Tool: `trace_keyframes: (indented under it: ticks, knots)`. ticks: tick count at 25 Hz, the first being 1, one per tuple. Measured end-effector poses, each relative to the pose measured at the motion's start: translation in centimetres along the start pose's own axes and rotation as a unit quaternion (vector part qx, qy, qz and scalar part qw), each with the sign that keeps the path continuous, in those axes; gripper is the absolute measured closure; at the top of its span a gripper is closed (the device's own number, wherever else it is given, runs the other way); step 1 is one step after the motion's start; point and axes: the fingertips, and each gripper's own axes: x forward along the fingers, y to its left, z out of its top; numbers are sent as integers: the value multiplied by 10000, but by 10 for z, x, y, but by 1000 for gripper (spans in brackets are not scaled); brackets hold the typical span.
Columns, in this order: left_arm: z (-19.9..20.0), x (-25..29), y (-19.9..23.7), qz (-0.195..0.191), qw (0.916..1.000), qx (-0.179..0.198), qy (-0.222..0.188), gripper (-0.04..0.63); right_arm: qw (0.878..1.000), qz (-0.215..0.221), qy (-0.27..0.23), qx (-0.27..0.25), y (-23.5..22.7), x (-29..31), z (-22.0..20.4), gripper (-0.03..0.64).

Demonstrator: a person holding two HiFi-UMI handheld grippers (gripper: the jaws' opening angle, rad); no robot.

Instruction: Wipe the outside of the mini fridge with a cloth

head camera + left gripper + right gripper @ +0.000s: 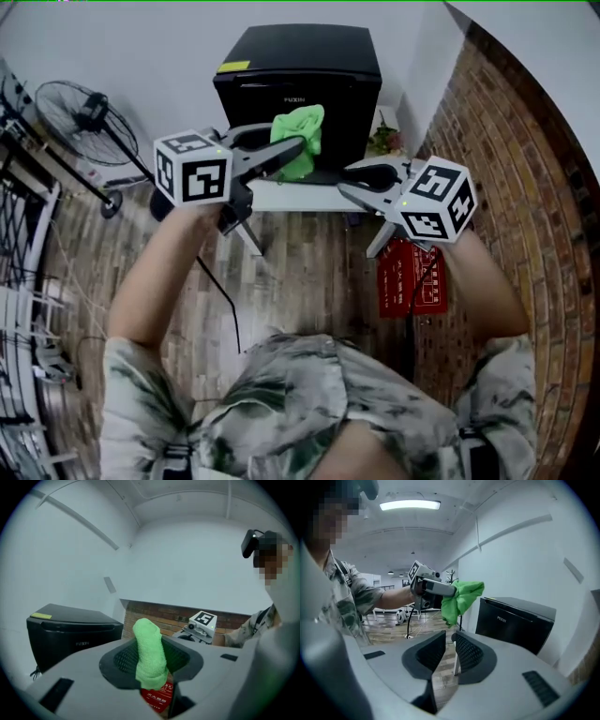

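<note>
The black mini fridge (298, 80) stands on a low white table (291, 197) against the wall; it also shows in the left gripper view (70, 630) and the right gripper view (515, 620). My left gripper (296, 150) is shut on a green cloth (302, 129), held in the air just in front of the fridge door; the cloth (150, 653) stands bunched between the jaws. My right gripper (347, 186) hovers to the right of it, shut with nothing in it (449, 651). From the right gripper view the cloth (459, 599) hangs off the left gripper, apart from the fridge.
A floor fan (80, 112) stands at the left, with a metal rack (19, 281) further left. A brick wall (525, 187) runs along the right. A red printed sheet (412, 277) lies on the wooden floor. A small plant (384, 141) sits beside the fridge.
</note>
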Motion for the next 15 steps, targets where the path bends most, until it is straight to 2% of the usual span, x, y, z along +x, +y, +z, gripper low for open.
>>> trace_keyframes:
  ticks: [8,15]
  knots:
    - [64,43,81,-134,9994,296,156,448,9990,328,293,25,-41,56,38,519]
    - [113,83,131,-666,9943,750,371,451,9981,377,492,-16,-59,131,62,506]
